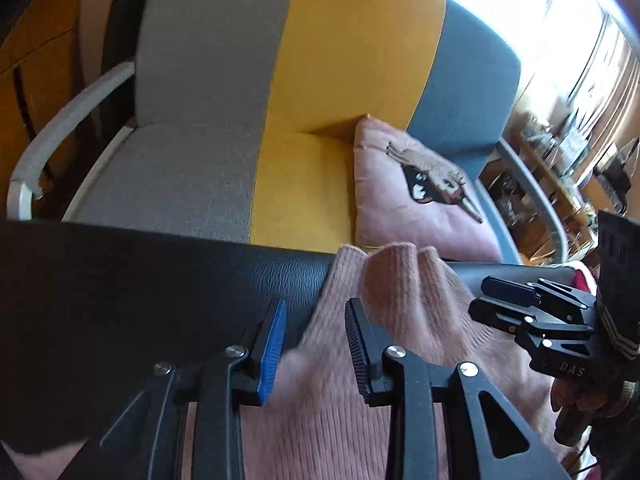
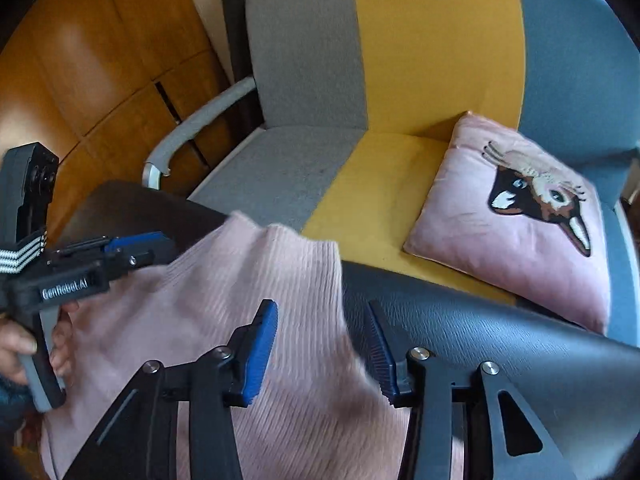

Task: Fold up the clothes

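L claw (image 2: 132, 250): "GenRobot.AI" | R claw (image 1: 504, 300): "DAS", maybe cut off

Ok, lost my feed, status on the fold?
Left hand-held gripper open, right hand-held gripper open, both over pink sweater. Sweater rumpled on black surface. Nothing in the way.

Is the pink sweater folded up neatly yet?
Not neatly. The pink sweater lies rumpled on the black surface, with bumps at its far edge.
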Tool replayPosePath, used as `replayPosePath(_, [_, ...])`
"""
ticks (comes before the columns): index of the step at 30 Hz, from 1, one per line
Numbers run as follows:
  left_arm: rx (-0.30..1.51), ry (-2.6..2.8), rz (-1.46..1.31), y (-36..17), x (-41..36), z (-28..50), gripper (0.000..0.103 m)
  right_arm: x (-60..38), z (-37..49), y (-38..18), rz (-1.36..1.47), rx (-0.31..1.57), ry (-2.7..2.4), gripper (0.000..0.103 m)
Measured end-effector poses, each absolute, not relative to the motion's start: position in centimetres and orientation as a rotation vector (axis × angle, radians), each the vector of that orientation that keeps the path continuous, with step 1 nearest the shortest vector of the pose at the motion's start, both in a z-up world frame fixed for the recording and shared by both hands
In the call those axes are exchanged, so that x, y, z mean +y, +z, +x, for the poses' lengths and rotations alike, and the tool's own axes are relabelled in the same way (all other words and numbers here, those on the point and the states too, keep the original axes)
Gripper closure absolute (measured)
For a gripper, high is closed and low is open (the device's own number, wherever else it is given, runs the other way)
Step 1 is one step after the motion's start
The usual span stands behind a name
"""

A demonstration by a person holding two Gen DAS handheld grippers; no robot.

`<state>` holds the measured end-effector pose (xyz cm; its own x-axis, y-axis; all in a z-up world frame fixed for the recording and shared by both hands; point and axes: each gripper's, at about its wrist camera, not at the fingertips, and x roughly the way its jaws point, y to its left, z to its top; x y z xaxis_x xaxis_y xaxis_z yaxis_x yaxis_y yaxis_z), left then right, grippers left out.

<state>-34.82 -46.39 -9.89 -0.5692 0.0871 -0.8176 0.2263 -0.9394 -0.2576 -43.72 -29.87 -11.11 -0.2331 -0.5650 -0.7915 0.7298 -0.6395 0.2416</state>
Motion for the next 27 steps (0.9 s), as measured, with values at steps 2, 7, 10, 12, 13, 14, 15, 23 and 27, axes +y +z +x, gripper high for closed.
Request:
replayPosePath(2, [0.5, -2.676, 1.429, -10.5, -45.9, -35.9, 0.072, -30.5, -44.2, -11.5, 1.143, 0.25, -1.955, 0.056])
replayPosePath(7, [0.58, -2.72, 1.442, -10.2, -45.6, -36.7, 0.098, -31.7, -44.1, -11.3, 1.101, 0.323, -1.94, 0.092])
replayPosePath(10, [0.619, -2.783, 1.312, -8.3, -45.7, -34.8, 0.098, -30.9, -43.5, -10.0, 1.06, 0.289, -1.936, 0.095])
replayPosePath(12, [0.66, -2.829, 1.224, -6.8, -45.8, -32.7, 0.099, -29.9, -42.5, -8.6, 1.006, 0.253, -1.946, 0.096])
replayPosePath(13, [0.663, -2.857, 1.179, -5.9, -45.7, -31.5, 0.099, -29.4, -42.0, -7.9, 0.984, 0.231, -1.948, 0.096])
replayPosePath(14, [0.658, -2.879, 1.149, -5.2, -45.4, -30.4, 0.099, -28.7, -41.5, -7.3, 0.967, 0.206, -1.946, 0.097])
replayPosePath(15, [0.652, -2.9, 1.124, -4.6, -45.1, -29.2, 0.099, -27.9, -40.7, -6.7, 0.946, 0.185, -1.942, 0.097])
replayPosePath(23, [0.644, -2.914, 1.056, -4.1, -42.1, -20.1, 0.099, -21.6, -33.4, -6.4, 0.887, 0.076, -1.935, 0.098])
replayPosePath(27, [0.624, -2.863, 1.077, -5.7, -41.1, -17.6, 0.099, -20.2, -31.3, -8.6, 0.943, 0.074, -1.949, 0.098])
